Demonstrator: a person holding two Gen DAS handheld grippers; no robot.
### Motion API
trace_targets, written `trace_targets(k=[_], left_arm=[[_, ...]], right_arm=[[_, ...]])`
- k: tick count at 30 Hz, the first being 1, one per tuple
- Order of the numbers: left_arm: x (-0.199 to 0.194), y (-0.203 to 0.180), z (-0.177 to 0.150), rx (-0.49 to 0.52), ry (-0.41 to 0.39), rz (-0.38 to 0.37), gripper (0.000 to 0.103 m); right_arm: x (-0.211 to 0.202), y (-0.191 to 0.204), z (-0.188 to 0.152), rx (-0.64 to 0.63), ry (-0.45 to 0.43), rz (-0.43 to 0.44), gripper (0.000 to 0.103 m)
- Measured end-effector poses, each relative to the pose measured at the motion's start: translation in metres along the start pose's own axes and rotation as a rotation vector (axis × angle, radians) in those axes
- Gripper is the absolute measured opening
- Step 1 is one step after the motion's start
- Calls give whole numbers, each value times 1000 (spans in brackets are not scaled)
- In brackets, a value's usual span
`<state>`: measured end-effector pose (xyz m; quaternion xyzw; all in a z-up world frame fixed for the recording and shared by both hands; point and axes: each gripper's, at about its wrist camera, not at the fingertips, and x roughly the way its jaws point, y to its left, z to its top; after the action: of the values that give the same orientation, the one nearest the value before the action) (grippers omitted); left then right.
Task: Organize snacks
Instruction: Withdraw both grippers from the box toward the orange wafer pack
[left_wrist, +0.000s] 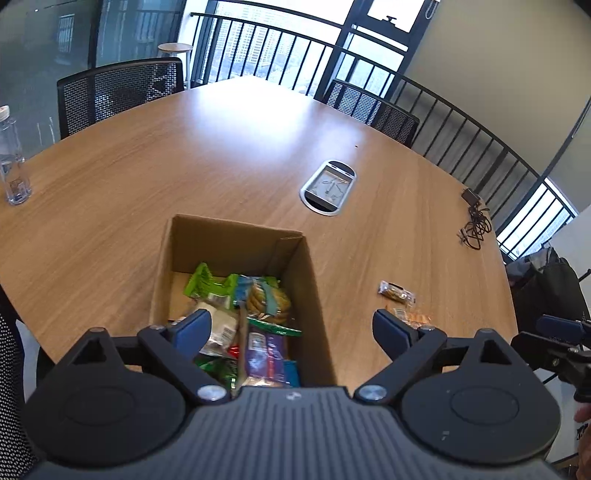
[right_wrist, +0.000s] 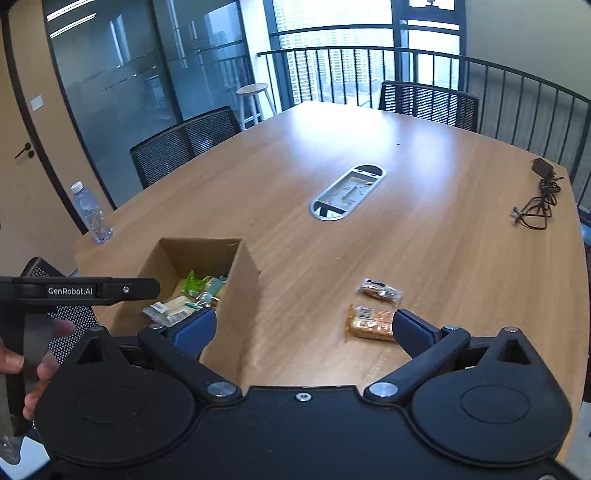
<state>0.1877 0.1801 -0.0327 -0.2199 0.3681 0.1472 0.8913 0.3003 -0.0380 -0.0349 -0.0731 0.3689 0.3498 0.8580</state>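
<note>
Left gripper (left_wrist: 291, 328) above the open cardboard box (left_wrist: 258, 240), jaws spread wide, nothing pinched; snack packets (left_wrist: 258, 299) heaped inside. Right gripper (right_wrist: 304, 328) over the wooden counter (right_wrist: 424, 240), jaws spread and empty. Just ahead, an orange packet (right_wrist: 369, 323) and, beyond it, a clear-wrapped snack (right_wrist: 378, 291) lying right of the box.

White lettering "GenRobot.AI" runs along the black side of the left gripper (right_wrist: 85, 291), seen from the right wrist view; barcodes on the orange snack packet (right_wrist: 370, 320) and other wrappers are too small to read.
</note>
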Motion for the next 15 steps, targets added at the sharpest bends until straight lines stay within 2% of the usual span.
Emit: trace_targets(k=[3,8,15], left_arm=[[4,-14,-1,14,5,-7,94],[10,-39,-2,38,14,-40,102],[25,-70,-4,87,38,-59,102]], right_arm=[[-3,-15,-5,11,-2,-19,103],[-4,-39,-13,49,-3,-48,103],[-7,-63,-26,84,-4,-82,103]])
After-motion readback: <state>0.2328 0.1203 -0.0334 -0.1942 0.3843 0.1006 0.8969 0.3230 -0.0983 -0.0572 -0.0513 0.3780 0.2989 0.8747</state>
